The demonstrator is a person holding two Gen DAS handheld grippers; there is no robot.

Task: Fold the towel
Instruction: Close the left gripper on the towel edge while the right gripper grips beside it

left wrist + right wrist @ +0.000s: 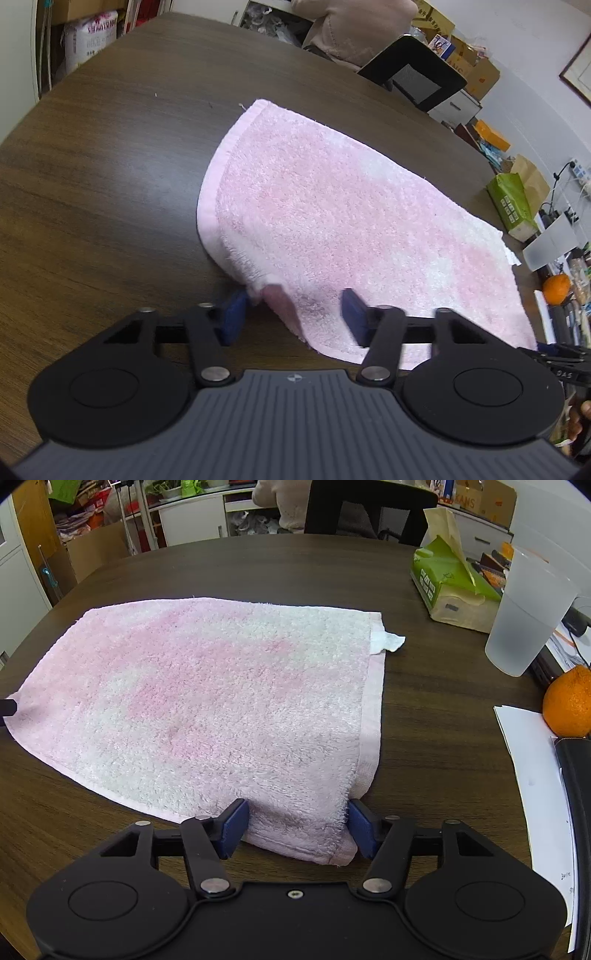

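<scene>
We have the pink terry towel (207, 701) lying flat on the dark wood-grain worktop (443, 738), already doubled over by the look of its layered near edge, and each near corner sits between a pair of jaws. The right gripper (297, 829) has the near right corner bunched between its blue pads (232, 827), which touch the pile on both sides, so we judge it grasping the towel. The left gripper (291, 314) straddles the other near corner; one pad meets the lifted flap, the other seems to stand just clear, so we cannot tell if that grip is firm. To do this step well, we should catch every layer at both corners, hem included, before lifting, then raise both corners evenly and carry them to the far edge so the hems line up. The cloth is soft, looped and floppy, with a flat woven hem (373, 709) and a small white label (388, 642); it will likely sag between our hands. A frosted plastic cup (524, 620), a green tissue pack (450, 587) and an orange (569, 701) stand well apart to the right.
</scene>
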